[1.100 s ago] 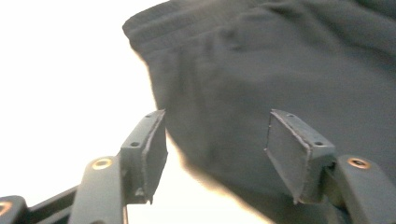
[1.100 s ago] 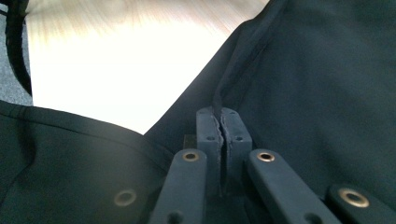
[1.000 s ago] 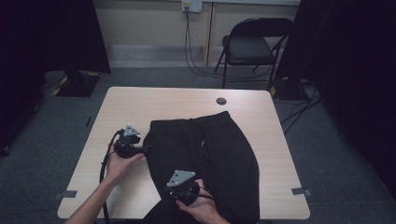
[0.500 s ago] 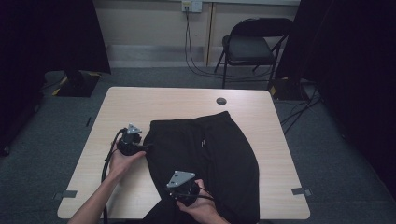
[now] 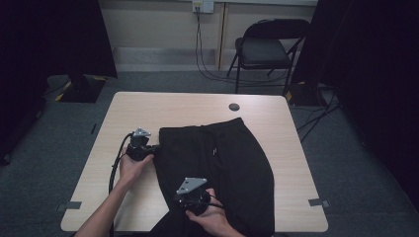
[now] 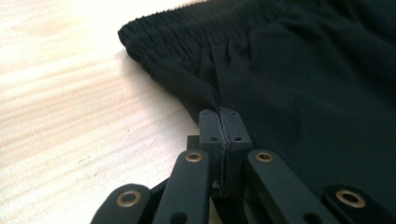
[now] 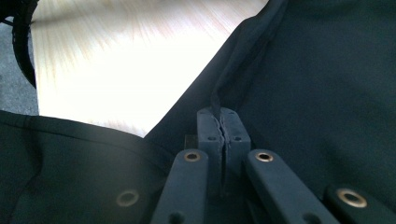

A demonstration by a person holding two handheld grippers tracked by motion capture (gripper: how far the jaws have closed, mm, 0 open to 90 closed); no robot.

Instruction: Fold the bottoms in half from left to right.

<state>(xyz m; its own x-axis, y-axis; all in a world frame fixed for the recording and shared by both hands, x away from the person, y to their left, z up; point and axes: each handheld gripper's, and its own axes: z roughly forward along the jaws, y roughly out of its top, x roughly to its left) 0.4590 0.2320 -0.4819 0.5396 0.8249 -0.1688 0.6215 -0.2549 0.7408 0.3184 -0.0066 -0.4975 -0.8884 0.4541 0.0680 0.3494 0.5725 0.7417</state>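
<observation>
One pair of black trousers lies flat on the one wooden table, covering the middle and the near right part of the top; the elastic waistband is the end farthest from the person, toward twelve o'clock, and the legs run down to the near edge at six o'clock.

Two grippers work on the trousers. The left gripper sits at about nine o'clock of the cloth, at its left edge just below the waistband. In the left gripper view its jaws have just been closing and now stand together with a small pleat of the black fabric pinched between the pads. The left hand holds it from below, with one black cable looping off toward the table's near left side.

The right gripper lies at about seven o'clock of the trousers, near the front edge of the table, with its grey three-cornered plate on top and the right hand behind it. In the right gripper view its jaws are pressed together on a folded edge of the fabric, bare table top showing at ten o'clock.

On the table at one o'clock of the trousers is one small round dark disc. Beyond the table stands one black folding chair, and cords hang from one wall outlet.
</observation>
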